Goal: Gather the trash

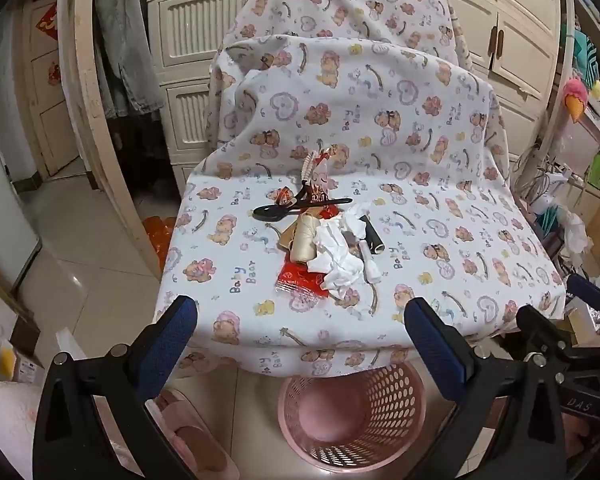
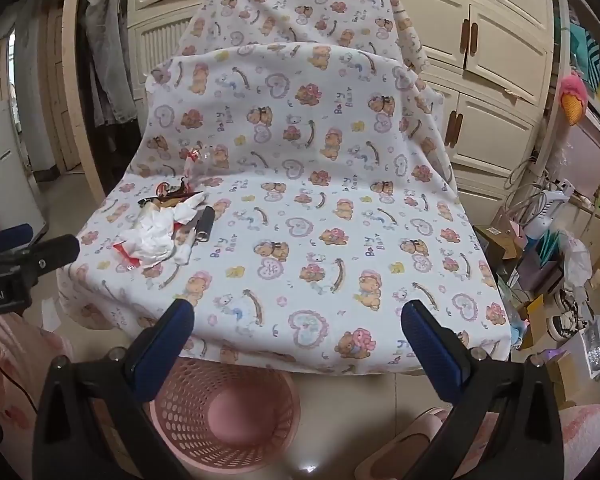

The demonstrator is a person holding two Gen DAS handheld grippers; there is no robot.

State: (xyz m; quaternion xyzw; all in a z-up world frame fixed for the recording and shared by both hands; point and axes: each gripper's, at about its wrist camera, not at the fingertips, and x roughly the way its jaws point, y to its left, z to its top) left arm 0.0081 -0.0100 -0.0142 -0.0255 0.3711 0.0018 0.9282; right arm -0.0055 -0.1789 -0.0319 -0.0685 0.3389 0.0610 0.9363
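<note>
Lying ahead of both open, empty grippers, a crumpled white tissue (image 1: 338, 258) tops one litter heap on the bear-print sheet (image 2: 320, 240). Only the left gripper (image 1: 300, 320) view shows the cream thread spool (image 1: 304, 240) and black spoon (image 1: 296, 208); one perforated pink plastic basket (image 2: 224, 412) stands below the right gripper (image 2: 298, 322).

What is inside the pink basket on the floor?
The pink basket looks empty: through its open top only its pink bottom shows, in both views. The near inner wall is hidden by the rim, so something small there could be missed. The trash still lies on the bear cloth.
</note>
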